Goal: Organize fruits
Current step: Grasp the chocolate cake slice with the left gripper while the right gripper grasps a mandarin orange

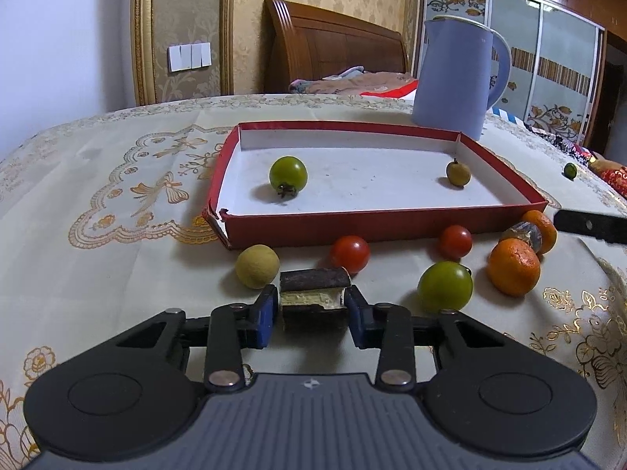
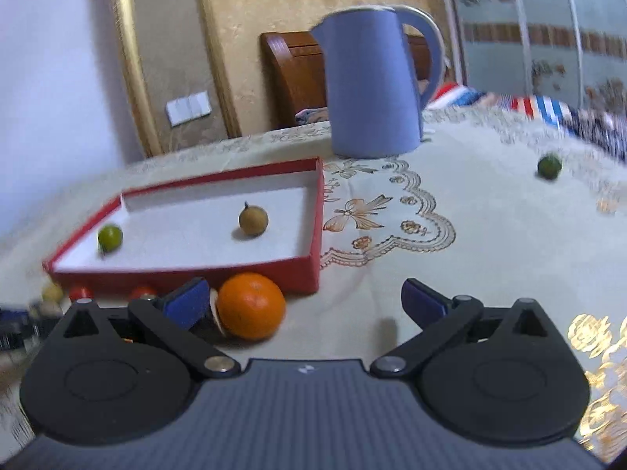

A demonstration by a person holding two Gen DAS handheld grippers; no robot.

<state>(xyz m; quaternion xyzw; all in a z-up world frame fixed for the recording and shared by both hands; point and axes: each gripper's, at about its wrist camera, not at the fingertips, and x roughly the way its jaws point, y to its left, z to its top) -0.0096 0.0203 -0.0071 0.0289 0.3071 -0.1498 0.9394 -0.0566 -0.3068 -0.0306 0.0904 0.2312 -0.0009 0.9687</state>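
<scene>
**Left gripper clamping cane piece, right gripper wide beside orange**

The left gripper (image 1: pixel 313 305) is gripping a dark sugarcane chunk (image 1: pixel 314 297) between its blue pads, just in front of the red box (image 1: pixel 376 227). A longan (image 1: pixel 257 266), two red tomatoes (image 1: pixel 350 253), a green tomato (image 1: pixel 445 286) and oranges (image 1: pixel 514 267) are lying along the box's near wall. Inside are sitting a green tomato (image 1: pixel 288 172) and a longan (image 1: pixel 457 172). The right gripper (image 2: pixel 309 301) is gaping wide, its left pad near an orange (image 2: pixel 251 305). A blue jug (image 2: pixel 372 86) is standing behind.

Right-wrist view blurred; small green fruit (image 2: pixel 549 166) unidentifiable
</scene>
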